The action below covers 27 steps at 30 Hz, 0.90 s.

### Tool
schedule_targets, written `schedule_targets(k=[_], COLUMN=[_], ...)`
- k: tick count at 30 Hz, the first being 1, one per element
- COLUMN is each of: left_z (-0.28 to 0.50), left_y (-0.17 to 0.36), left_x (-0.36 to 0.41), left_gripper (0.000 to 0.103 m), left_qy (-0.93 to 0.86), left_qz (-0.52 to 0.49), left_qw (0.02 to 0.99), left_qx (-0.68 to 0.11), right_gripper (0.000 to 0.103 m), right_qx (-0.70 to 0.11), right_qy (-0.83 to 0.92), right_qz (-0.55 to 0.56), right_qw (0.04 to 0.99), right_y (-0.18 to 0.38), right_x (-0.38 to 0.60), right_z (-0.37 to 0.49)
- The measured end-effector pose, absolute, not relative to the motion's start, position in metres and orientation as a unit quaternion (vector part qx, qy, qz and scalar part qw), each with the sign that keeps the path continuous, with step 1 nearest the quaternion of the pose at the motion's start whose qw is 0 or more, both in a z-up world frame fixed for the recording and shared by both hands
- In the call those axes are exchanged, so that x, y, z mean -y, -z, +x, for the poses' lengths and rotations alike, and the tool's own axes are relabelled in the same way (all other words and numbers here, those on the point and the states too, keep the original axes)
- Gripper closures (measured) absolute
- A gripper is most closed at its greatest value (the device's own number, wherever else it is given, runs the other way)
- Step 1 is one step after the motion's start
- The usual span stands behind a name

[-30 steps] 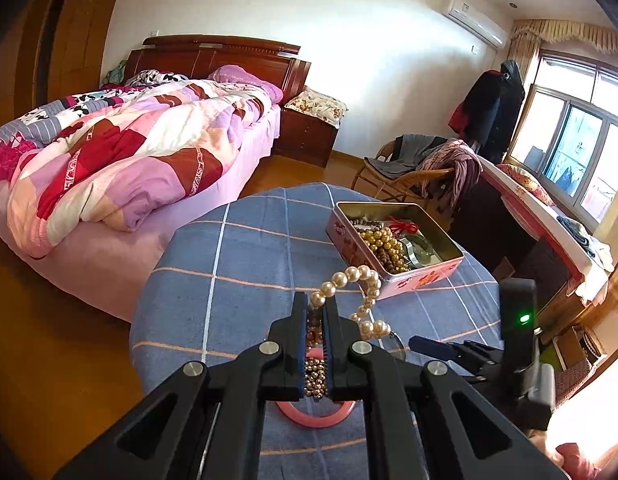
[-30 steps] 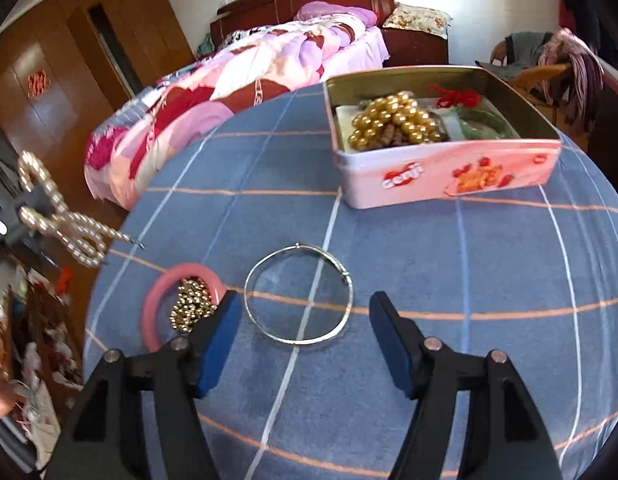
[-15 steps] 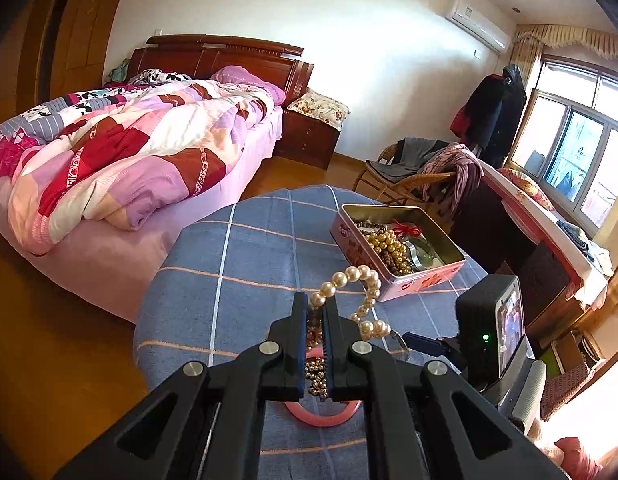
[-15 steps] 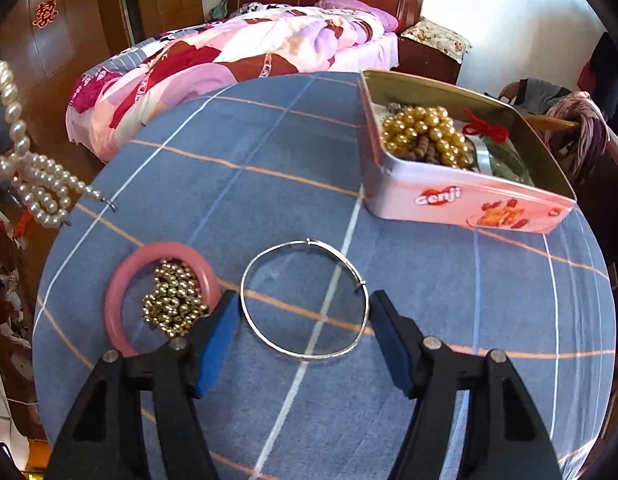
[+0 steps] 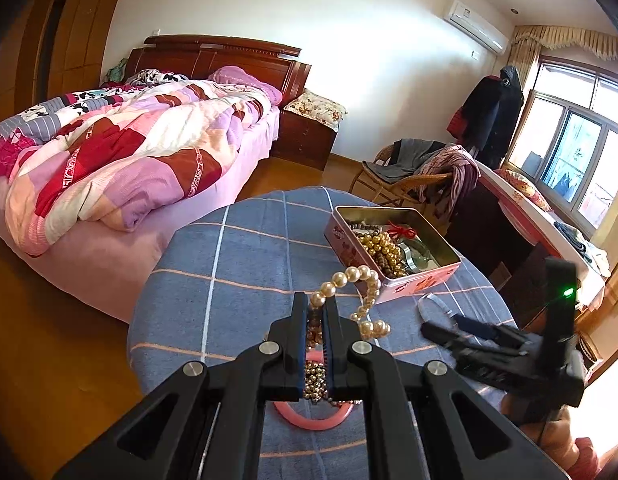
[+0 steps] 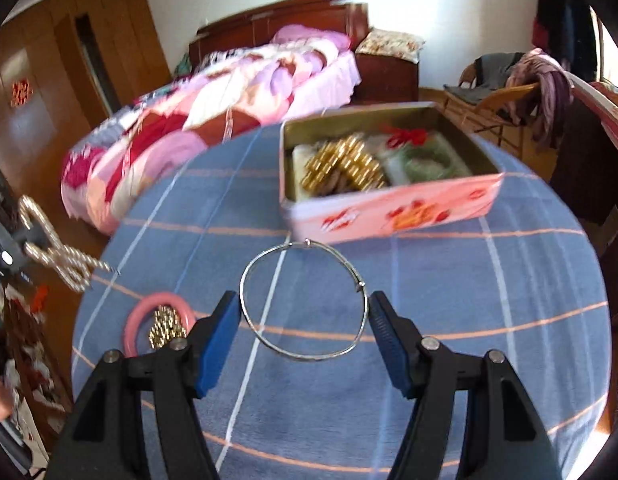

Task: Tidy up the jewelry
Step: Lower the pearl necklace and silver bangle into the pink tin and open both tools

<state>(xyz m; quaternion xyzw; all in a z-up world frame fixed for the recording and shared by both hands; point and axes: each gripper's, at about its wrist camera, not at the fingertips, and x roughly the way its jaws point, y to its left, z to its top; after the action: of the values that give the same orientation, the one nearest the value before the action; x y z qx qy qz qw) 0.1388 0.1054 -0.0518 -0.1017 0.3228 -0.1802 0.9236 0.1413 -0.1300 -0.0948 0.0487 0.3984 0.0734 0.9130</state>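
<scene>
My left gripper is shut on a pearl necklace and holds it in the air above the round blue table; the necklace also shows in the right wrist view. Below it lie a pink bangle and a heap of small gold beads. My right gripper is open just above the table, its fingers on either side of a thin silver bangle. A pink tin holding gold beads and other jewelry stands behind the bangle.
The pink bangle with gold beads lies left of the right gripper. A bed stands beyond the table's left edge. A wicker chair with clothes stands behind the tin.
The right gripper has moved forward, so the silver bangle now sits between its fingers. The right view swung and is blurred. The left gripper keeps holding the pearls, nearly still.
</scene>
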Motion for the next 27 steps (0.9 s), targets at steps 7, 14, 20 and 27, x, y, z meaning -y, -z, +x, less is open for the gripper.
schedule_targets(k=[7, 14, 20, 27], left_z=[0.154, 0.187, 0.233, 0.290], left_y=[0.052, 0.040, 0.037, 0.064], left_x=[-0.073, -0.029, 0.006, 0.031], left_gripper=[0.098, 0.098, 0.098, 0.098], left_qy=[0.208, 0.247, 0.276, 0.261], left_qz=[-0.086, -0.087, -0.117, -0.136], left_qw=[0.917, 0.913, 0.903, 0.892], left_qx=[-0.329, -0.313, -0.307, -0.343], right_gripper=[0.035, 0.035, 0.035, 0.035], right_qx=[-0.361, -0.327, -0.308, -0.326], right_qy=[-0.035, -0.013, 0.008, 0.007], right_qz=[0.081, 0.092, 0.090, 0.122], right_qw=[0.928, 0.941, 0.947, 0.938], right_y=[0.078, 0.061, 0.062, 0.086], right_x=[0.165, 0.194, 0.205, 0.216], right_z=[0.149, 0.174, 0.214, 0.256])
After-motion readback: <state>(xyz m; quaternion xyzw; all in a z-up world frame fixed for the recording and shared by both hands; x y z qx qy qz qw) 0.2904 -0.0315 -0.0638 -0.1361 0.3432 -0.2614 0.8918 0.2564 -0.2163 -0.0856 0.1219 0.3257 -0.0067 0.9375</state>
